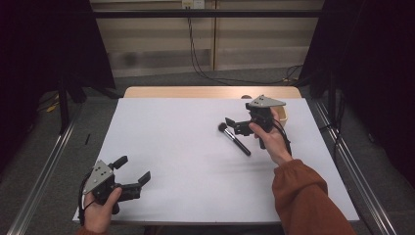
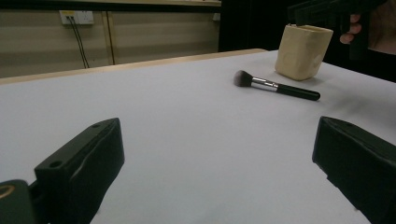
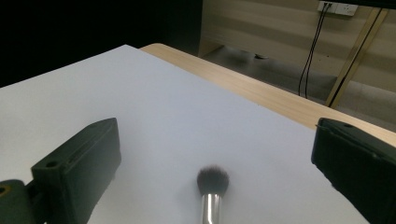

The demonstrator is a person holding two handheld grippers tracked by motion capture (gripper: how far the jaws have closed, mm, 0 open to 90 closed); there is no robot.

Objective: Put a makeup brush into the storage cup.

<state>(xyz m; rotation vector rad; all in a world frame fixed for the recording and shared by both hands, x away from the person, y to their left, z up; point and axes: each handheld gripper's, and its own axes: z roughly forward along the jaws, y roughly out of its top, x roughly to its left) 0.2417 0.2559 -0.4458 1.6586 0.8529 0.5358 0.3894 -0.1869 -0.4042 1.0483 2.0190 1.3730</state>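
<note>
Left gripper [image 1: 133,169]: jaws spread wide with nothing between them; it sits at the near left corner of the table [image 1: 171,161], well apart from the makeup brush [image 1: 234,138] and to its left.
Makeup brush: lies flat on the white table top, bristle head toward the far left, black handle toward the near right; in the left gripper view it rests just in front of the cup [image 2: 302,51], close to it but apart.
Right gripper [image 1: 236,125]: jaws spread, straddling the air above the brush's bristle end; in the right gripper view the brush head [image 3: 212,179] lies between the two jaws and ahead of them, not yet touched.
Cup: cream-coloured, upright, just behind the brush on its right, partly hidden by the right hand in the high view.
Step in hand: by my reading, the approach to pick up the brush, the right gripper lined up over it.
Next move: likely lower until the jaws flank the ferrule or handle, then close; the thin, round handle could roll, so a centred pinch matters.
</note>
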